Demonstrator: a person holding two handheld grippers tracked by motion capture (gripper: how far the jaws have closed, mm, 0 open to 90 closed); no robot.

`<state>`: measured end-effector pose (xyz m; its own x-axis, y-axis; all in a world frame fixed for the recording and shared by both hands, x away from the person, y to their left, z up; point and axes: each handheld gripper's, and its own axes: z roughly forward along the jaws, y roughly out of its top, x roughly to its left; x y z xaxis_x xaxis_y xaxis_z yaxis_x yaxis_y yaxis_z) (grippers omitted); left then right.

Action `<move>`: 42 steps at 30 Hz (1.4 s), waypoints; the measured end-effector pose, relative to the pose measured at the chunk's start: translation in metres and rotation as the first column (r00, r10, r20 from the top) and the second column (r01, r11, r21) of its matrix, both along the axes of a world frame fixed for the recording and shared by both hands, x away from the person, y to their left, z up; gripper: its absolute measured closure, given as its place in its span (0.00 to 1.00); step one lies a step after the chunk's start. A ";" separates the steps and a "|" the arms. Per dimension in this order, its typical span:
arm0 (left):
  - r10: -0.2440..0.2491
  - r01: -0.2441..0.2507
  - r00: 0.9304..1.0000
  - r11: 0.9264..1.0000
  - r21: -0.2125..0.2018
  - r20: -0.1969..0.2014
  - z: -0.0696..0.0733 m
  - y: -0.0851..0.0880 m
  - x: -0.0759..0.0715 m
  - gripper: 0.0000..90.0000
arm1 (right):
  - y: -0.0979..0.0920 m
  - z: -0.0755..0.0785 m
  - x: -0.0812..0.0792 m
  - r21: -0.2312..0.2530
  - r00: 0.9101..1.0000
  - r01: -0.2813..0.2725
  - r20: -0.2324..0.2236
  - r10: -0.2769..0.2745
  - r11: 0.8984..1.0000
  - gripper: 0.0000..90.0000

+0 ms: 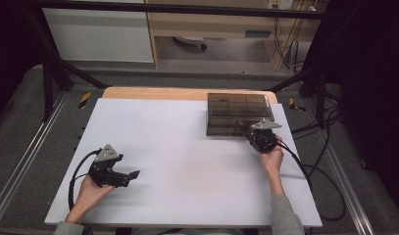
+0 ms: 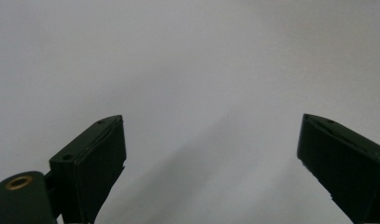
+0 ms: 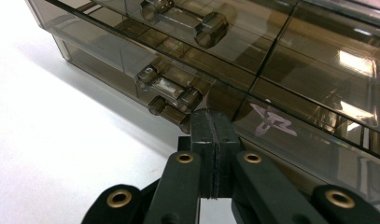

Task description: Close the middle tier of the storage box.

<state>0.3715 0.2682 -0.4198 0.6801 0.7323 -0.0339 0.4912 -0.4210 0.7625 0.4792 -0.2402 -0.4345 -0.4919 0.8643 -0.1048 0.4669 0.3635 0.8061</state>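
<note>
box: smoky clear drawer box (image 1: 240, 113) at the table's (image 1: 177, 156) far right corner, front facing the near edge
right gripper: right gripper (image 1: 260, 138) at the box front, near its right end; jaws pressed together, nothing visibly between the pads
key relation: in the right gripper view the right gripper's tip (image 3: 211, 133) sits just right of the lowest handle (image 3: 166, 111), touching or nearly touching the drawer front; cannot tell which
handle axis: handles run along the drawer fronts, across the jaw line; a second handle (image 3: 170, 87) just above, a third (image 3: 187, 17) higher
left gripper: left gripper (image 1: 123, 177) near the table's near left corner, well apart from the box; jaws wide apart, bare table between them (image 2: 211, 154)
nearer hand: right, by far
contents: drawers look empty through the tinted walls; far compartments hard to read
likely step: judged as hooking or nudging a bottom drawer handle to pull it out
</note>
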 end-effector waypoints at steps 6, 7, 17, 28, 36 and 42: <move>0.001 -0.001 1.000 1.000 -0.001 -0.001 0.000 0.000 0.000 0.09 | 0.000 0.000 0.003 0.003 1.000 0.004 0.009 -0.004 1.000 1.00; 0.001 -0.001 1.000 1.000 -0.001 -0.002 0.000 0.000 0.000 0.09 | 0.000 0.000 0.003 0.004 1.000 0.005 0.008 -0.005 1.000 1.00; 0.000 0.000 1.000 1.000 0.001 0.000 0.000 0.000 0.000 0.09 | 0.000 0.001 0.006 0.005 1.000 0.005 0.018 -0.005 1.000 1.00; -0.003 0.003 1.000 1.000 0.002 -0.004 -0.001 0.000 0.000 0.09 | 0.000 0.000 0.007 0.003 1.000 0.004 0.019 -0.004 1.000 1.00; -0.004 0.004 1.000 1.000 0.002 -0.003 -0.001 0.000 0.000 0.09 | 0.000 0.003 0.001 0.007 1.000 -0.002 0.015 0.002 1.000 0.96; -0.004 0.004 1.000 1.000 0.001 -0.003 -0.001 0.000 0.000 0.09 | -0.001 0.008 -0.009 0.032 1.000 -0.001 0.008 0.001 0.999 0.80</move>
<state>0.3713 0.2679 -0.4204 0.6831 0.7295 -0.0349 0.4915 -0.4238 0.7608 0.4699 -0.2416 -0.4268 -0.4922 0.8667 -0.0808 0.4600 0.3377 0.8212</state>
